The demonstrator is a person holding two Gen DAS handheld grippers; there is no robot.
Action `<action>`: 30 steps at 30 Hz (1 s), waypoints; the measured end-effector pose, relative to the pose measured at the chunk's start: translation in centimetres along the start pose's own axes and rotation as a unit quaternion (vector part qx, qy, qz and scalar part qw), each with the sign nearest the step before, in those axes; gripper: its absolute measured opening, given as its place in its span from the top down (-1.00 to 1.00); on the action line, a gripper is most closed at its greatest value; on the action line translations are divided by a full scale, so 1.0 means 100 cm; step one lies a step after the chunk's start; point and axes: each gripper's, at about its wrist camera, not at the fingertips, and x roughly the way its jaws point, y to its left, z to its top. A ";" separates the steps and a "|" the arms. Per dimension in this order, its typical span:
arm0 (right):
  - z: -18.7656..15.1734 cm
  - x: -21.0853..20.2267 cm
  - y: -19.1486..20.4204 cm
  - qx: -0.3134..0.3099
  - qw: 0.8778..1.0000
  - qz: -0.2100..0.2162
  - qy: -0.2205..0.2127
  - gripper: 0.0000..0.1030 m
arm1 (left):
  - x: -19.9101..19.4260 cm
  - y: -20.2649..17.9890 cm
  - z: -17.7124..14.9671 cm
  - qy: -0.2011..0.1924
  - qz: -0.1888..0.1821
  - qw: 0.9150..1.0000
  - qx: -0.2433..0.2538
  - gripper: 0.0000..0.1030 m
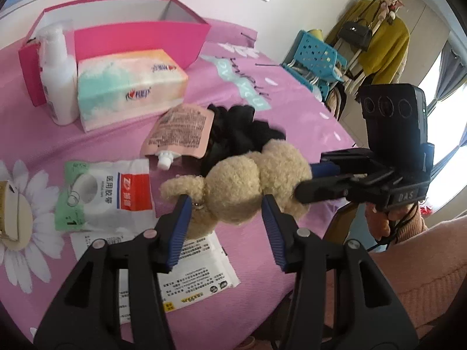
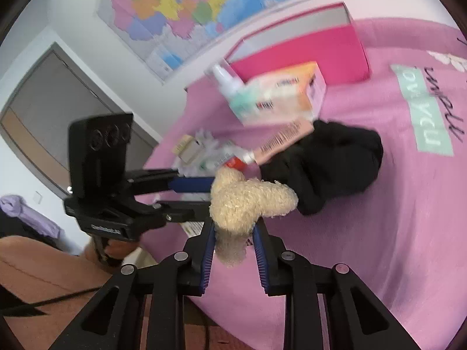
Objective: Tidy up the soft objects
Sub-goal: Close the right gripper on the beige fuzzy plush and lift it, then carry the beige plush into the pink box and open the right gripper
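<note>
Gripping the same beige plush toy (image 1: 242,186) from two sides, both grippers meet over the pink bedspread (image 1: 262,110). The left gripper (image 1: 226,204) has its blue-padded fingers (image 1: 182,218) partly apart, the toy's body filling the gap between them; the left pad touches the fur near a small metal ring, the right pad sits against the toy's other flank. Whether these pads press firmly or only touch cannot be told from the left wrist view.

The right gripper (image 2: 233,230) has its fingers narrowly apart and pinched on a lower limb of the plush toy (image 2: 245,201), which bulges above the fingertips and hangs a little below them. In the left wrist view this gripper (image 1: 303,180) comes in from the right, its tips buried in the toy's fur, with a person's hand (image 1: 385,218) and peach sleeve behind it.

Beyond the left fingertips lies a black fabric bundle (image 1: 242,134), partly under a peach spouted pouch (image 1: 178,134). Further off stand a tissue pack (image 1: 128,87), a white pump bottle (image 1: 58,81) and an open pink box (image 1: 140,40). Left of the fingers lies a medical tape packet (image 1: 108,192), and under them a white printed wipes pack (image 1: 198,274).

In the right wrist view the black bundle (image 2: 329,163) lies just beyond and right of the toy.
</note>
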 end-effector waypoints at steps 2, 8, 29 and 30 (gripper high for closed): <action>0.005 -0.007 0.003 -0.010 1.000 0.000 -0.010 0.52 | -0.004 -0.002 0.002 -0.005 -0.005 1.000 0.003 0.01; 0.019 -0.016 0.006 -0.025 0.999 0.006 -0.030 0.53 | -0.013 -0.003 0.010 -0.023 -0.006 1.000 0.009 0.00; 0.076 -0.025 -0.013 -0.030 0.994 0.052 -0.086 0.57 | -0.009 0.026 0.054 -0.039 -0.033 0.999 -0.020 -0.18; 0.081 -0.026 -0.012 -0.032 0.994 0.054 -0.090 0.57 | -0.010 0.025 0.061 -0.045 -0.032 0.998 -0.016 -0.18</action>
